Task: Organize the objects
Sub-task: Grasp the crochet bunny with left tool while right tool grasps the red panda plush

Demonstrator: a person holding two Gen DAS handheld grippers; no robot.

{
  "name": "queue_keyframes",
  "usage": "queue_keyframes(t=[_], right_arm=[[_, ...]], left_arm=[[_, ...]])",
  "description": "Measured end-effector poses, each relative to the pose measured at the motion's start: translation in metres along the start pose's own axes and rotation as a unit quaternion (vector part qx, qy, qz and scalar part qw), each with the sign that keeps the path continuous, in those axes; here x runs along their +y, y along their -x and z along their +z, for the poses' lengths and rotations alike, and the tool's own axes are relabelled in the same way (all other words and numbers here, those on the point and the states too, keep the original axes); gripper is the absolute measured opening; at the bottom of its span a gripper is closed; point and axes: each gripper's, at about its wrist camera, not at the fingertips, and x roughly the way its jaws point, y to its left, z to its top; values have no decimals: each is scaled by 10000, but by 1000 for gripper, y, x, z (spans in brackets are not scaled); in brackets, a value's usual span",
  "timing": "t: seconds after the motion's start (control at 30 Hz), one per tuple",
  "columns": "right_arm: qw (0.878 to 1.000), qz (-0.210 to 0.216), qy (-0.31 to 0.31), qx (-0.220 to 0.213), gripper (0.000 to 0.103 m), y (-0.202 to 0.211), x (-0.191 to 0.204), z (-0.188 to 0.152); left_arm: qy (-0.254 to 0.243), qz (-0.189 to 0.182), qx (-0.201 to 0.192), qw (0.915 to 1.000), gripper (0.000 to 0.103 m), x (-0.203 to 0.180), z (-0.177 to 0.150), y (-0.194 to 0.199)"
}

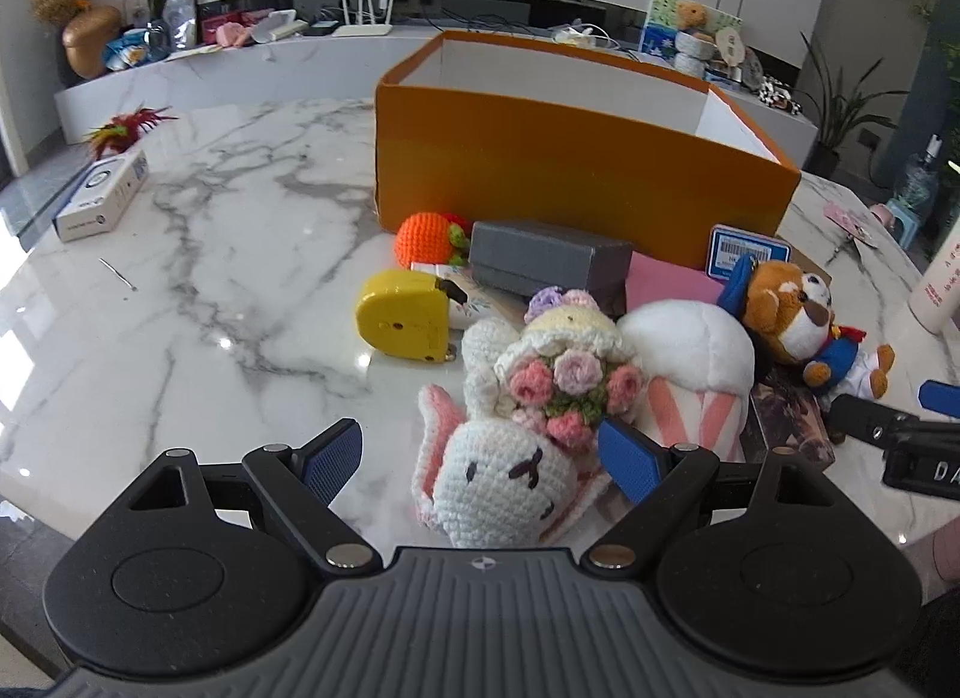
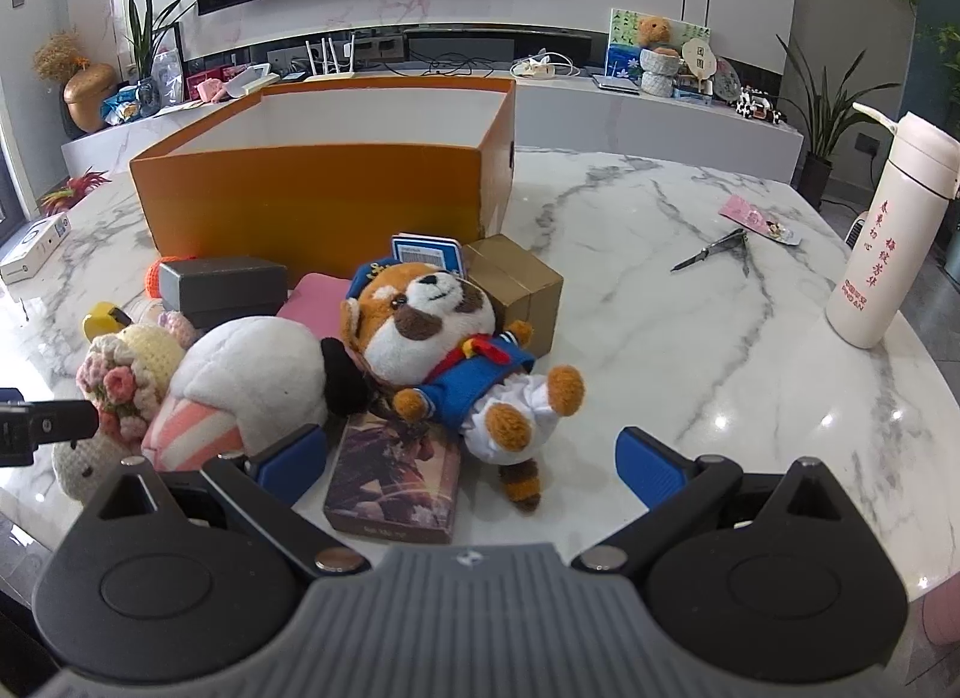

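A pile of objects lies in front of an open orange box (image 1: 540, 158) (image 2: 312, 194) on the marble table. My left gripper (image 1: 480, 461) is open, its fingers either side of a crocheted white rabbit (image 1: 498, 476) with a flower bouquet. My right gripper (image 2: 471, 461) is open and empty, just short of a red panda plush in a blue sailor suit (image 2: 444, 338) (image 1: 792, 320) and a dark card box (image 2: 396, 482). A white plush rabbit (image 1: 690, 362) (image 2: 246, 380), a grey case (image 1: 546, 263) (image 2: 222, 284), a yellow tape measure (image 1: 402, 314) and a crocheted orange (image 1: 423, 239) lie between.
A brown cardboard box (image 2: 516, 284) and a blue-edged card (image 2: 426, 254) stand against the orange box. A white bottle (image 2: 888, 236), scissors-like tool (image 2: 714, 248) and pink card (image 2: 759, 221) sit on the right. A white packet (image 1: 102, 194) lies at the far left.
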Motion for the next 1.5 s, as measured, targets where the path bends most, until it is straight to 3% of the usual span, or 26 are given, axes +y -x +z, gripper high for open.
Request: queue_keyframes(t=[0.23, 0.47, 0.77, 1.07, 1.3, 1.37, 1.43, 1.5], right_arm=[[9998, 155, -142, 42, 102, -2, -12, 2], [9992, 263, -271, 104, 102, -5, -25, 3], [9971, 402, -611, 219, 102, -15, -47, 4], [9959, 860, 271, -124, 102, -36, -28, 31], [9917, 1117, 599, 193, 102, -64, -19, 40], [9907, 1163, 626, 335, 100, -71, -17, 39], [9892, 1266, 589, 442, 88, -76, -17, 39], [9893, 1249, 580, 474, 87, -80, -16, 39]], left_arm=[[-421, -400, 283, 9979, 102, -8, -4, -23], [-673, -217, 303, 9970, 102, -14, -2, -43], [-415, -297, 441, 9977, 102, -4, -3, -57], [-791, -132, 347, 9962, 93, -9, -9, -55], [-774, -110, 322, 9964, 93, -11, -8, -56], [-762, -101, 302, 9966, 93, -11, -8, -56], [-745, -86, 299, 9967, 93, -13, -8, -57], [-731, -72, 301, 9968, 93, -14, -7, -57]])
